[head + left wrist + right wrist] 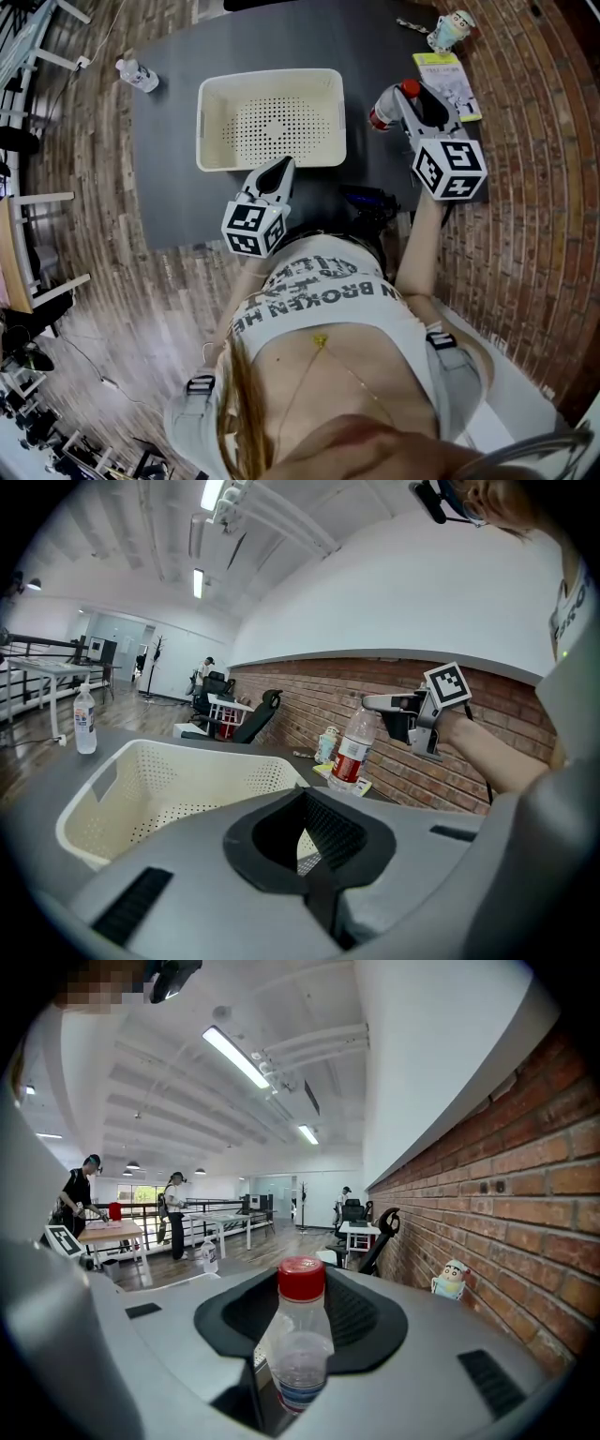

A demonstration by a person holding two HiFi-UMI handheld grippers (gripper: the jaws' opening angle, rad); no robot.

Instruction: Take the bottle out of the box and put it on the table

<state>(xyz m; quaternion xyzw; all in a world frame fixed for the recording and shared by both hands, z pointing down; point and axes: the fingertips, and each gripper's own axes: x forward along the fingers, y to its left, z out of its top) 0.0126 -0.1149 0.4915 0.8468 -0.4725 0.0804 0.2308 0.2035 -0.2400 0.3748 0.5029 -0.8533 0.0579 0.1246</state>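
Gripping bottle [386, 111] at neck, right claw [409, 96] holds it upright outside box [212, 103], low at bench [169, 187] on box's right, bench contact unclear, for stable set-down. Left claw [282, 172] slightly parted, empty, by box front.

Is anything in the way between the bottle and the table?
Nothing visible is. The right gripper holds the bottle over bare table, between the white basket and the yellow booklet.
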